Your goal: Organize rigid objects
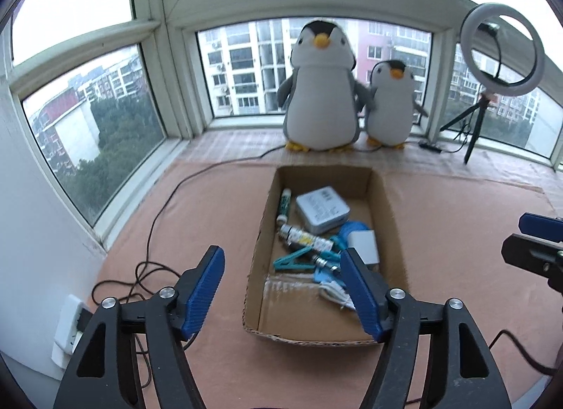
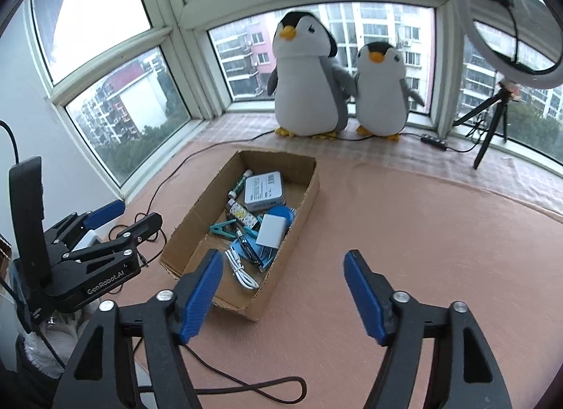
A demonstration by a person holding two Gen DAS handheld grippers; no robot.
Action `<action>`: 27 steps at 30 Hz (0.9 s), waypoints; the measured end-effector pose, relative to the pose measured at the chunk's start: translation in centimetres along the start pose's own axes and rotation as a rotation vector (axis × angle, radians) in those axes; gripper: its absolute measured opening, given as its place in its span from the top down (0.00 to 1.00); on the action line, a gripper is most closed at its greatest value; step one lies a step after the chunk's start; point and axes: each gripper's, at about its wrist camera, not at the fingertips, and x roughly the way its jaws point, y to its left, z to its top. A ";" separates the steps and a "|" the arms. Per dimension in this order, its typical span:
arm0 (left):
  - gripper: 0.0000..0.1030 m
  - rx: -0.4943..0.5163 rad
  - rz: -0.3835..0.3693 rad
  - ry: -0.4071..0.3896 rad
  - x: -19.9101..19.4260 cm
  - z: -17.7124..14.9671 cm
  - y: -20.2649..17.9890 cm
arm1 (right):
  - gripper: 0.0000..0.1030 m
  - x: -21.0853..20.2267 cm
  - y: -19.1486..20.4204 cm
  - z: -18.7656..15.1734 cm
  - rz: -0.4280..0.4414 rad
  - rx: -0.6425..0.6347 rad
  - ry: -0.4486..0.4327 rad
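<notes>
An open cardboard box sits on the pink mat. Inside lie a silver tin, a white charger block, teal clothes pegs, a patterned tube, a green-and-white tube, a blue round item and a white coiled cable. My left gripper is open and empty, above the box's near left part. My right gripper is open and empty, just right of the box's near end.
Two plush penguins stand on the window ledge behind the box. A ring light on a tripod stands at the back right. A black cable runs over the mat at left to a wall socket.
</notes>
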 end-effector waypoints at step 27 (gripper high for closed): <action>0.11 0.044 -0.045 -0.088 -5.3 1.3 -2.8 | 0.19 -5.9 -0.1 -1.8 -0.105 0.037 -0.164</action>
